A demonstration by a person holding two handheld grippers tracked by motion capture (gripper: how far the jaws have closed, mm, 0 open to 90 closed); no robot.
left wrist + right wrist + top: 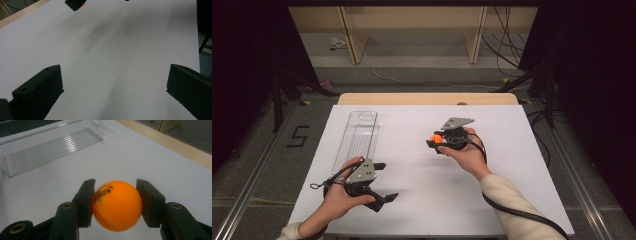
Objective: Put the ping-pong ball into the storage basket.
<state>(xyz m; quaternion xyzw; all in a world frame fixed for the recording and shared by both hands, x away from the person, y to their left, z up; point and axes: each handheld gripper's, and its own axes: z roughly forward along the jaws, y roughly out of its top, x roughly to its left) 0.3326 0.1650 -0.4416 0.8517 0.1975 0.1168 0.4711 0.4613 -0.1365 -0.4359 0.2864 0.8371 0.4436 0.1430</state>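
Note:
An orange table-tennis ball [117,205] with black print is clamped between the two black pads of my right gripper [116,200]. From above, that right gripper [435,141] points left over the middle of the white table sheet, the orange ball [437,139] at its tip. My left gripper [384,182] rests near the front left of the sheet, jaws spread wide and pointing right. Between the left gripper's fingers [41,87] lies bare sheet; its midpoint [115,82] holds nothing. The ball's edge [84,3] peeks in at the top of the left gripper view.
A long clear plastic tray [357,137] with a ribbed floor lies lengthwise at the left of the sheet [422,190], just beyond my left hand; the same tray [50,147] appears ahead of the right gripper. The wooden table edge [427,98] runs along the back.

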